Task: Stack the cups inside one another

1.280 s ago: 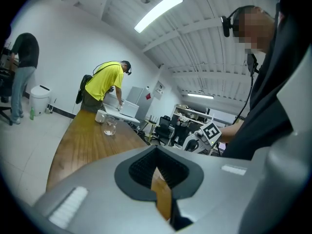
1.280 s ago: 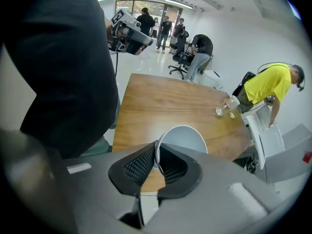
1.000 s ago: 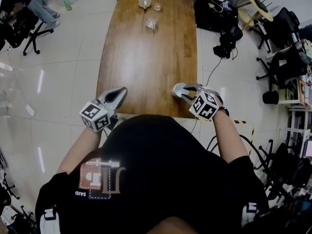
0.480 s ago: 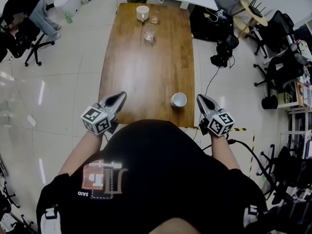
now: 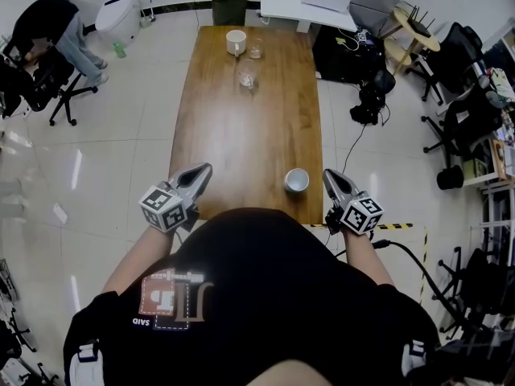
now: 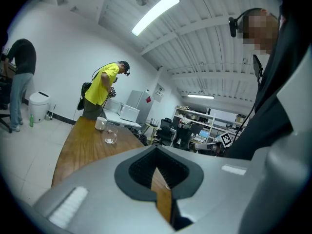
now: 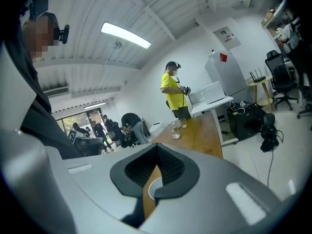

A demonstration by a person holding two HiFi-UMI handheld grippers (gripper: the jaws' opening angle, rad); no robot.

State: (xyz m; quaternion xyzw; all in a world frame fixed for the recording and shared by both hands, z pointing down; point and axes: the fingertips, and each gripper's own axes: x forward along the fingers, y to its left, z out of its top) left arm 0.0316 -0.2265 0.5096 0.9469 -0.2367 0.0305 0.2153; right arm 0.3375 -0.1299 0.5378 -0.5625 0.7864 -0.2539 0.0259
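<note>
White round cup (image 5: 296, 181): upright, near the brown wooden table's (image 5: 241, 127) front right corner.
Right claw (image 5: 329, 177): just right of it, nearer, jaws together, empty.
Left claw (image 5: 201, 172): well apart leftward, closed, empty.
Other cups: white mug (image 5: 236, 42) and clear glass (image 5: 247, 78) at the far end.

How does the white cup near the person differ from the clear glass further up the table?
The white cup is opaque; the clear glass is see-through. The white cup stands alone at the near right edge; the clear glass stands toward the far end, near two other cups. Both stand upright on the table.
</note>
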